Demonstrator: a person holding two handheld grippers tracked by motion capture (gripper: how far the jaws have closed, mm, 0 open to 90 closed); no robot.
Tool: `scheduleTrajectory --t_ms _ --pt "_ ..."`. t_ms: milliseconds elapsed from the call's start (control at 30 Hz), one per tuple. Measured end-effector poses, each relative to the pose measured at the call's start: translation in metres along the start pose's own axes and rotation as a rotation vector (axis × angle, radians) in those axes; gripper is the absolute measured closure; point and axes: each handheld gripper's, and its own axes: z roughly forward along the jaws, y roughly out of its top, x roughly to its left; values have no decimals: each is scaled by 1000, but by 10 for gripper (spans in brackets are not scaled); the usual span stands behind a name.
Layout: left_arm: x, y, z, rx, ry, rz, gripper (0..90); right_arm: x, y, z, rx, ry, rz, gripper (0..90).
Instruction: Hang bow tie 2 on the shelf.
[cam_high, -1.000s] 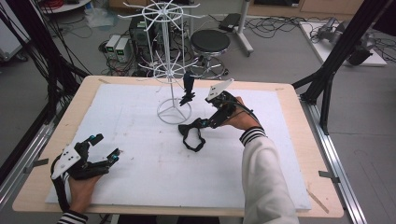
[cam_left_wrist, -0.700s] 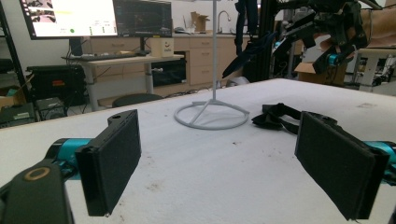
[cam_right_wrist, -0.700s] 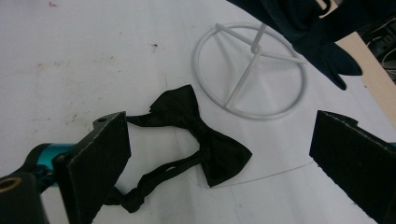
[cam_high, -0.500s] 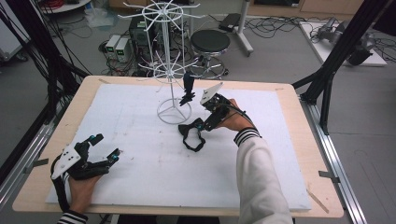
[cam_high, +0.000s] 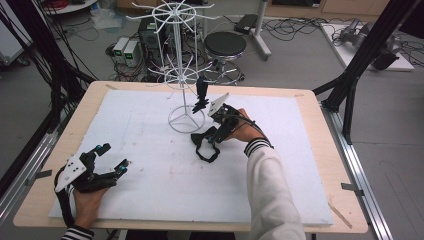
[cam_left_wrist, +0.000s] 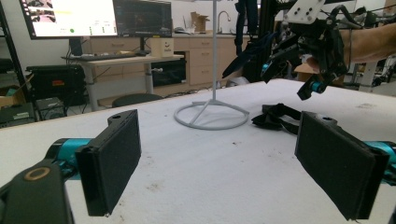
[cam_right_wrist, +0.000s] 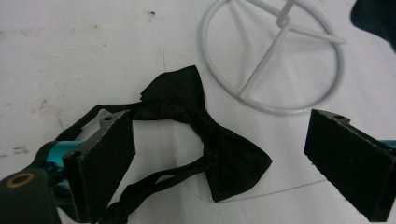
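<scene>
A black bow tie (cam_right_wrist: 205, 130) with its strap lies flat on the white mat, just beside the ring base of a white wire display stand (cam_high: 186, 120). My right gripper (cam_high: 216, 134) hovers over the bow tie (cam_high: 206, 142), open, with the tie between its jaws and untouched. Another black bow tie (cam_high: 201, 95) hangs from a hook on the stand. My left gripper (cam_high: 111, 159) rests open near the table's front left, holding nothing. In the left gripper view the stand (cam_left_wrist: 212, 114), the lying bow tie (cam_left_wrist: 275, 116) and the right gripper (cam_left_wrist: 308, 70) appear farther off.
The white mat (cam_high: 150, 170) covers most of the wooden table (cam_high: 320, 150). Black frame posts (cam_high: 365, 55) stand at the right and left. Behind the table are a stool (cam_high: 225, 45), cables and boxes on the floor.
My right gripper has moved slightly left and down, closer over the lying bow tie. The left gripper has stayed put.
</scene>
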Motion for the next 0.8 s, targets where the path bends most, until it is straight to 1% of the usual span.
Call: scheduleTrajectory --t_ms 67,100,233,300,367,400,433,500,567,600,633,667,733,767,800 --pt "0 0 0 -1 0 0 149 0 0 4 11 4 -7 93" --pt "0 0 0 -1 0 0 149 0 0 6 16 5 -18 130" --pt "0 0 0 -2 -1 -1 149 1 1 12 35 12 -28 144" --pt "0 0 0 -2 0 0 149 2 1 15 46 5 -49 151" --pt "0 0 0 -2 -1 -1 149 3 2 18 56 8 -58 174" --pt "0 0 0 -2 -1 -1 149 4 2 19 63 4 -68 183" --pt "0 0 0 -2 -1 -2 149 4 3 20 66 -10 -82 200" --pt "0 0 0 -2 0 0 149 5 4 22 69 -23 -111 255" --pt "0 0 0 -2 0 -1 149 6 5 23 73 -25 -113 267" --pt "0 0 0 -2 -1 -1 149 6 5 24 80 -18 -112 289" --pt "0 0 0 0 0 1 149 7 5 24 81 -15 -116 290" --pt "0 0 0 1 -1 0 149 8 4 25 92 -22 -125 291" --pt "0 0 0 0 0 0 149 7 4 26 95 -15 -128 299" --pt "0 0 0 0 -1 0 149 8 4 26 103 -20 -130 307" --pt "0 0 0 0 -1 -1 149 8 4 27 105 -15 -133 324"
